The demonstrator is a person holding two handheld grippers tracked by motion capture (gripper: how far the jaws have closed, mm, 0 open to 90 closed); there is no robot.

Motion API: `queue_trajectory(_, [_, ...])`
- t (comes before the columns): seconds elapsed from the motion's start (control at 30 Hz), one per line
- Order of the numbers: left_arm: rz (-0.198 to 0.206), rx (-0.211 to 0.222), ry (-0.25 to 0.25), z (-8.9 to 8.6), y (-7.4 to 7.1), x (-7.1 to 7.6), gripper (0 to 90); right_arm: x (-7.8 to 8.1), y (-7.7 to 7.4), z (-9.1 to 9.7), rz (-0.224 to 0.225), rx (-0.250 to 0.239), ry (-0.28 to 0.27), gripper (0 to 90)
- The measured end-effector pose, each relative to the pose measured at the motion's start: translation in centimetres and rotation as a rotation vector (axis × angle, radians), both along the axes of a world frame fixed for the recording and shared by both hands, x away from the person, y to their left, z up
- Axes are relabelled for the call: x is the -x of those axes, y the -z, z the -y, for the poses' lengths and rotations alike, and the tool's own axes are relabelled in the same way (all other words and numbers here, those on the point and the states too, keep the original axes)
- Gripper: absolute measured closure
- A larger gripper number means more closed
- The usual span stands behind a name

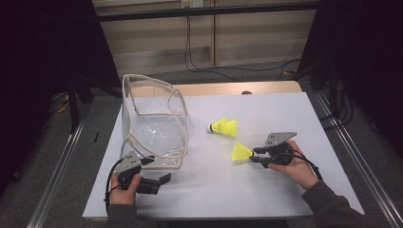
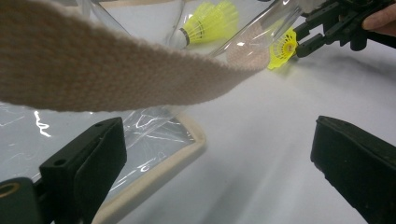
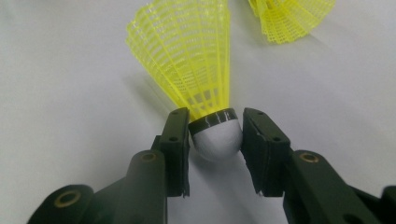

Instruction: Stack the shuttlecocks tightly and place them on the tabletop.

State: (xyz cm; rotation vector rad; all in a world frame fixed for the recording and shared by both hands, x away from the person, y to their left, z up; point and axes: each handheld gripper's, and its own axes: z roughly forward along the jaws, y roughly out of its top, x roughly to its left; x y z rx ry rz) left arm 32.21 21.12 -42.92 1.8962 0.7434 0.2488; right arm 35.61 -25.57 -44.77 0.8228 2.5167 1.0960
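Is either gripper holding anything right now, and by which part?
The right gripper holds a yellow shuttlecock by its white cork head, skirt pointing away. The left gripper is open and holds nothing, beside the clear bag.

Between our right gripper's point(image 3: 215, 135) matt black plastic jaws we see a shuttlecock point(image 3: 196, 79) with a yellow plastic mesh skirt and smooth white cap. By our left gripper point(image 2: 215, 158), the bag point(image 1: 154, 128) looks glossy clear plastic, edged with woven cloth webbing, perhaps cotton.
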Motion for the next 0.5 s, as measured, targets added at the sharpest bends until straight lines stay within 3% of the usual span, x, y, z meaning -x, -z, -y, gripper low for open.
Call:
queue_trajectory(0.2, [0.002,0.003,-0.001,0.02,-0.03,-0.02,3.6,0.05,0.19,0.15,-0.003,0.014,0.003,59.8])
queue_trajectory(0.37, [-0.002,0.003,0.002,0.16,0.01,-0.12,3.6,0.13,0.26,0.03,-0.003,0.025,0.013,50.0])
queue_trajectory(0.5, [-0.001,0.004,0.003,0.23,0.08,-0.21,3.6,0.16,-0.01,0.18,-0.006,0.005,0.024,39.2])
